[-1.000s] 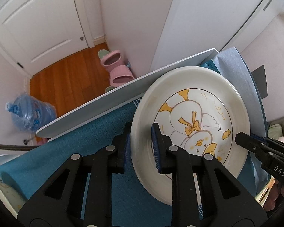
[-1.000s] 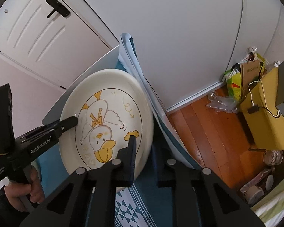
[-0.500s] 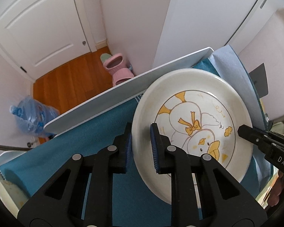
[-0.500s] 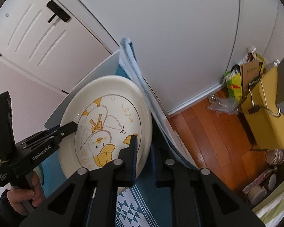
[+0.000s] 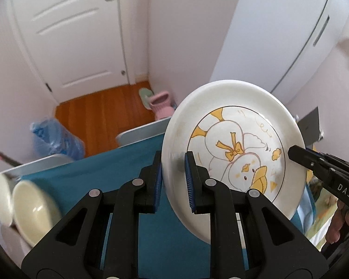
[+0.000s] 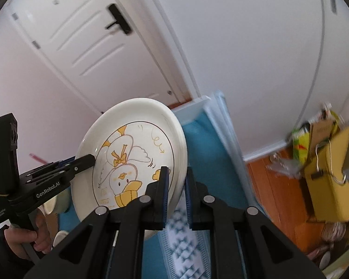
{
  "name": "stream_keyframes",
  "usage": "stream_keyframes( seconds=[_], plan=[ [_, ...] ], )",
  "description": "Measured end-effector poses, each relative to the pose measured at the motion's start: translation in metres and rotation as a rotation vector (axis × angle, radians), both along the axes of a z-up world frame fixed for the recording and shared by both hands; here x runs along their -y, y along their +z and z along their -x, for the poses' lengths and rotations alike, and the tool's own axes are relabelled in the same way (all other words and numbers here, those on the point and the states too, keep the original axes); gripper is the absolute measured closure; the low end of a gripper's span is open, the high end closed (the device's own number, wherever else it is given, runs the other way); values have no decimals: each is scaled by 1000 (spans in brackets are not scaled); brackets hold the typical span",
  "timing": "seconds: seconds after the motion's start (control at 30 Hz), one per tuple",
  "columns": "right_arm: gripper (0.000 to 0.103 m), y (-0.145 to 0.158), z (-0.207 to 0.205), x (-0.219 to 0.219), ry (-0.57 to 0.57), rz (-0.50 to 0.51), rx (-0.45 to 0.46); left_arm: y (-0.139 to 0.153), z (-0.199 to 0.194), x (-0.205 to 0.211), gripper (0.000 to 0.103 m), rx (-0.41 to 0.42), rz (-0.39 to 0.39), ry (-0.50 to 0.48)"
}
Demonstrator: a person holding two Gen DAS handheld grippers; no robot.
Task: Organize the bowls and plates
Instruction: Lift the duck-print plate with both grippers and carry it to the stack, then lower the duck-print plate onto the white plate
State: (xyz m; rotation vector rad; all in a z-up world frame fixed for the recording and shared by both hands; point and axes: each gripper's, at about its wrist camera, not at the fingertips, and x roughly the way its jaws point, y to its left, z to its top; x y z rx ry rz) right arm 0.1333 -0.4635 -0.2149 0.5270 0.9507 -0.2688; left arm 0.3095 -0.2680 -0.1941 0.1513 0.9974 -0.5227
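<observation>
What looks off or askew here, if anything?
Nothing damaged or spilled. The duck plate is tilted steeply on edge, clear of the blue cloth, with the left gripper and right gripper each clamped on an opposite rim. Two cream bowls lie tipped on their sides at the left.

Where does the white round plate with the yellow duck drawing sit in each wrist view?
Left wrist: white round duck plate right of centre, rim between the left gripper fingers.
Right wrist: left of centre, rim between the right gripper fingers.
Shared landmark: white panelled door.
</observation>
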Motion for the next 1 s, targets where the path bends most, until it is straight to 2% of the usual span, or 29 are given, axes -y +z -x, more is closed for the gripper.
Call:
stream_keyframes(
  seconds=[0.23,0.43,0.67,0.87,1.0],
  plan=[
    [91,44,12,-62,135,14,91,42,58,-79,87,75,24,109],
    [91,50,28,-129,241,2,107,44,108,-150,87,77,8,198],
    [91,18,49,-205,321,-39,54,5,153,-216,87,7,-26,255],
    [91,-14,68,-245,333,-46,-15,-44,179,-258,87,-84,-15,263],
    [91,-34,75,-260,349,-28,-55,-65,180,-269,87,-123,-3,290]
  ],
)
